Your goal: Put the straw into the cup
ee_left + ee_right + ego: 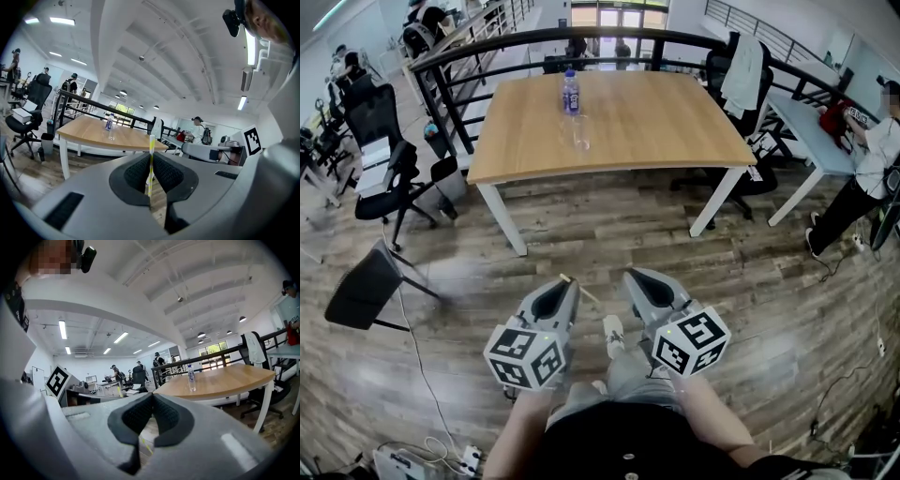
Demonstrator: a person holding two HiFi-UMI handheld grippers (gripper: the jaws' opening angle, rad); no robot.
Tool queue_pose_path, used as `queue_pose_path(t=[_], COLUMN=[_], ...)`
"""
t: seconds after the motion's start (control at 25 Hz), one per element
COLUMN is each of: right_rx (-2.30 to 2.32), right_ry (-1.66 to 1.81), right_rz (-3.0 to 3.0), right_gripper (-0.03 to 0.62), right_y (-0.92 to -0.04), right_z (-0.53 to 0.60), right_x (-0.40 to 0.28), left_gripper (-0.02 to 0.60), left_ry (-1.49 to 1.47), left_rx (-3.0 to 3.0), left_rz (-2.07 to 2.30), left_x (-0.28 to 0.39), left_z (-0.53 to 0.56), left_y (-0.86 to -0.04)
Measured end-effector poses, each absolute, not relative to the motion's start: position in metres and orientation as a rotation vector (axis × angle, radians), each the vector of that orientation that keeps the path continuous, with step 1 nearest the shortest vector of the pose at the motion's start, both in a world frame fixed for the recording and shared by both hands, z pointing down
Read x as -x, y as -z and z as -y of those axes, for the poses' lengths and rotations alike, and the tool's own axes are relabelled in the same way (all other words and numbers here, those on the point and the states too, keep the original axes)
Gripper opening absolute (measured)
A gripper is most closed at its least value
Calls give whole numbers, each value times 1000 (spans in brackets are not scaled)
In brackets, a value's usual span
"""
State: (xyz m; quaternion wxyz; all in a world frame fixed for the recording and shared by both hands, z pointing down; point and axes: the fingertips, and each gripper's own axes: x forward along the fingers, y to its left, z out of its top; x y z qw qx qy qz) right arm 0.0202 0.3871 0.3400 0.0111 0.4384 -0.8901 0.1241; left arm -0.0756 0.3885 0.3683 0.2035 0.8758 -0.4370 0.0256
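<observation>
A clear cup stands on the wooden table with a water bottle just behind it. Both grippers are held low over the floor, well short of the table. My left gripper is shut on a thin yellow-and-white straw, which stands up between the jaws in the left gripper view, straw, gripper. From there the cup and bottle look small and far off. My right gripper is beside the left one, its jaws shut with nothing between them; cup.
Black office chairs stand at the left and a dark folding stand is on the wood floor. A chair with a pale jacket sits at the table's right corner. A person leans over a white desk. A black railing runs behind the table.
</observation>
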Motion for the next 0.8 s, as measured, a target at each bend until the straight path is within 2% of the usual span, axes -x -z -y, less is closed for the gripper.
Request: queue_pose_path(t=[0.8], right_rx=[-1193], right_ry=[-373], right_rz=[2839], right_gripper=[-2], right_y=[-344], right_z=[-136], right_x=[-52], left_gripper=[34], left_ry=[-38], left_rx=[-2393], left_rz=[1347], left_x=[49], left_z=[-141], left_y=[-363])
